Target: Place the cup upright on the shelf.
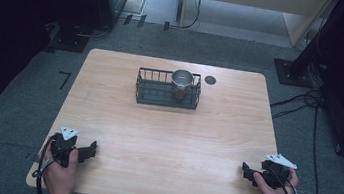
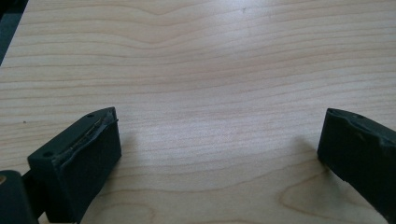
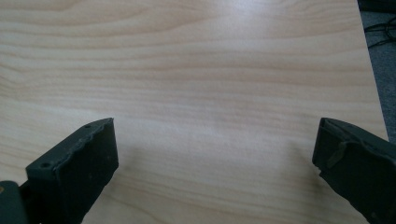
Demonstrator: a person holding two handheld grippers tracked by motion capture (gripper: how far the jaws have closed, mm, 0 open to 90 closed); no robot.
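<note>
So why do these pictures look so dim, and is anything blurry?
High view: light falls on the table while the room's sides go nearly black; the metal cup in the wire basket glints. Left gripper view: close jaws look soft, casting faint shadows on the wood. Right gripper view: pale glare at the top.

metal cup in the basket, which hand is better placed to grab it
Right, marginally. The metal cup stands at the right end of the basket, nearer the right tool than the left tool; both open.

dim room | table (image 1: 165,131) lit from above — soft shadows | mild blur
</note>
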